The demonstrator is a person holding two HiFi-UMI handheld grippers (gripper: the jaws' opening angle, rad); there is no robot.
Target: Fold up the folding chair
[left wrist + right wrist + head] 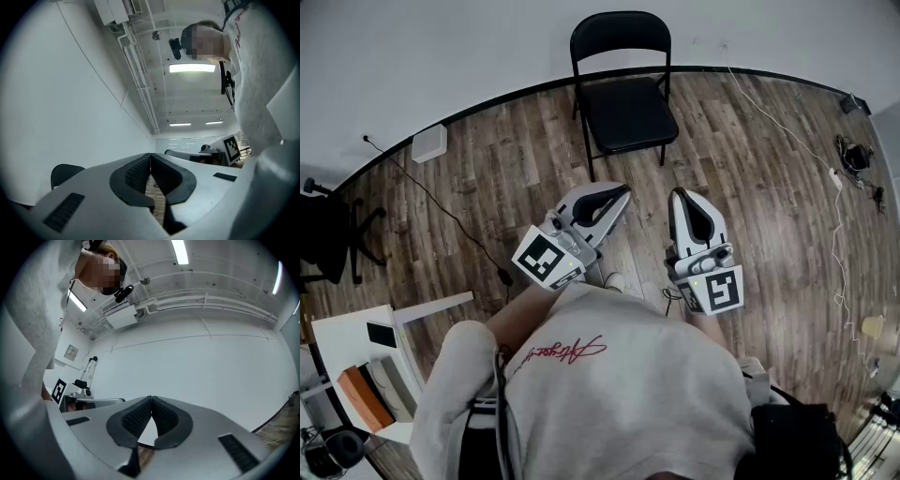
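The black folding chair [623, 89] stood unfolded on the wooden floor [487, 178], its seat down and its back close to the white wall [441, 47]. Nothing touched it. Well short of it, nearer the person, both tools were held side by side above the floor and aimed roughly toward the chair. The left claw [624, 190] had its pads pressed together with nothing between them, and the right claw [680, 195] was closed and empty in the same way. A white cable [778, 122] trailed over the boards to the right of the chair. Below the claws showed the person's grey sweatshirt [619, 394], with a white table [337, 342] at the lower left and a dark office chair [328, 234] at the left edge.
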